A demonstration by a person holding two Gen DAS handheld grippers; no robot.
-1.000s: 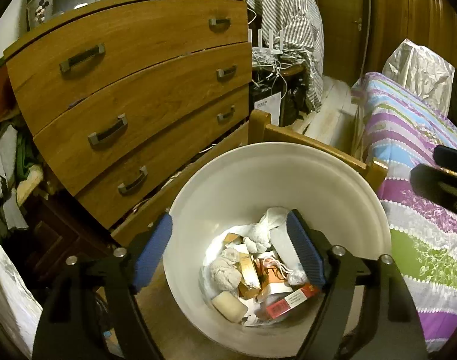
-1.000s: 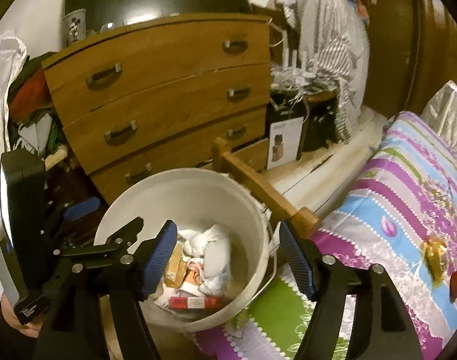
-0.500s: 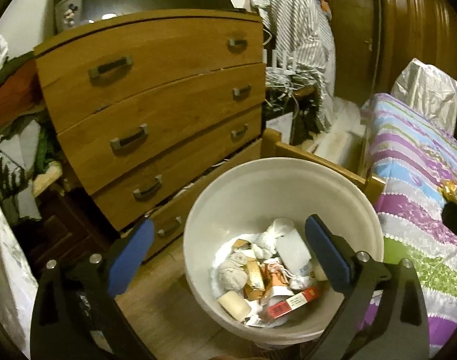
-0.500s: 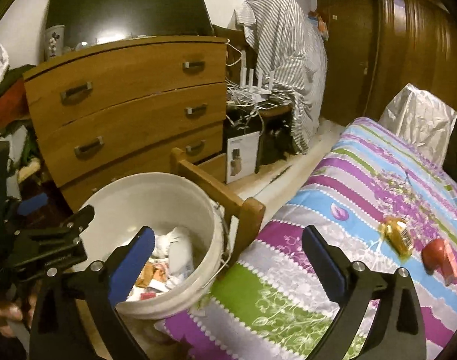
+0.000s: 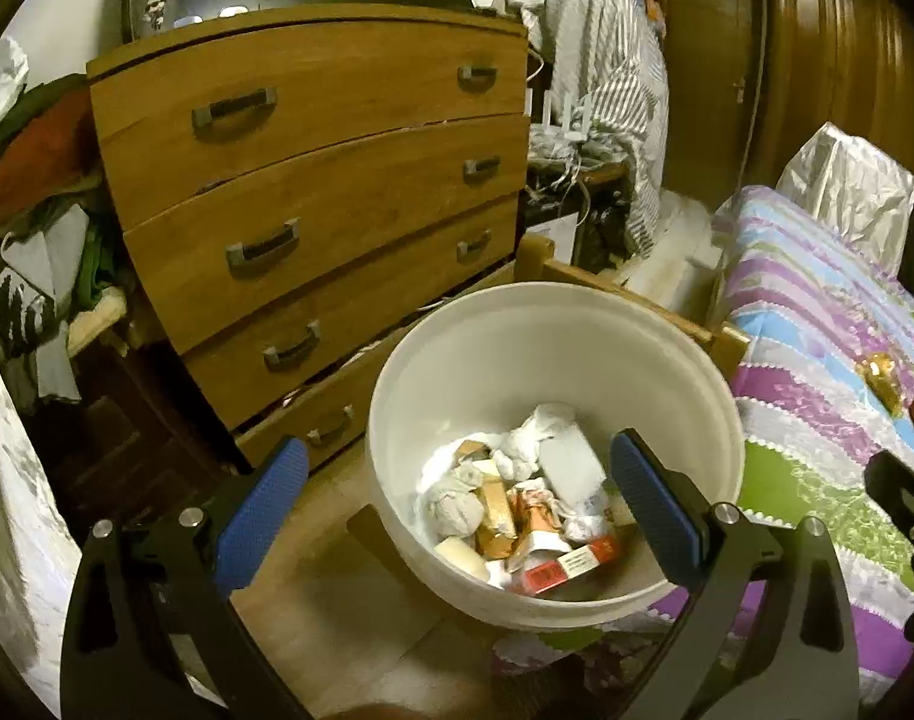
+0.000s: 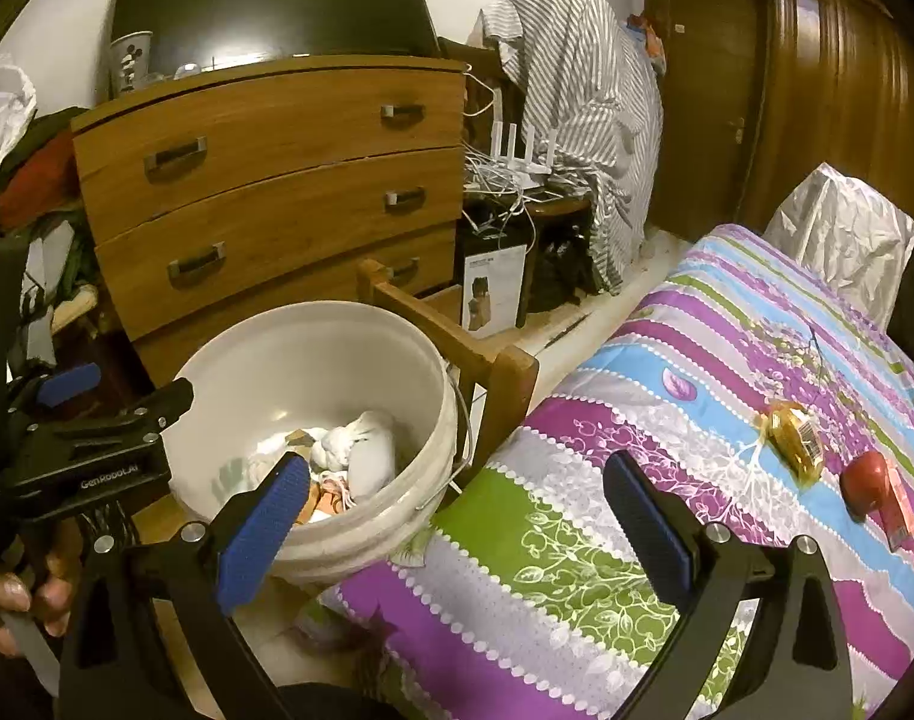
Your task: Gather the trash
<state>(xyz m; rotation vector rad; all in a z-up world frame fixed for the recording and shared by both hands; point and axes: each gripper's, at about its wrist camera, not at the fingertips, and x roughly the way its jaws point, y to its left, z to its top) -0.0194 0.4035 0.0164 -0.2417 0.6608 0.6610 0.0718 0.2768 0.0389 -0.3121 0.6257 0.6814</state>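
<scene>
A white bucket [image 5: 553, 294] stands on the floor between a chest of drawers and the bed. It holds crumpled tissues [image 5: 457, 498], small cartons and a red pack [image 5: 571, 564]. My left gripper [image 5: 457, 480] hangs open over the bucket's near side with nothing between its blue pads. My right gripper [image 6: 457, 480] is open and empty over the near corner of the striped bedspread [image 6: 697, 360], just right of the bucket [image 6: 312, 318]. Farther right on the bed lie a golden wrapper [image 6: 793, 438] and a red object [image 6: 865, 480] beside an orange carton [image 6: 898, 510].
The wooden chest of drawers [image 5: 312, 180] rises behind the bucket. A wooden bedpost [image 6: 505, 372] stands between bucket and mattress. A striped garment [image 6: 577, 90], a router with cables [image 6: 517, 156] and a silver bag [image 6: 841, 234] lie beyond. A hand [image 6: 12, 594] holds the left gripper [image 6: 123, 390].
Both grippers have opened wider. The left one has drawn back from the bucket. The right one has swung right, away from the bucket and over the bed.
</scene>
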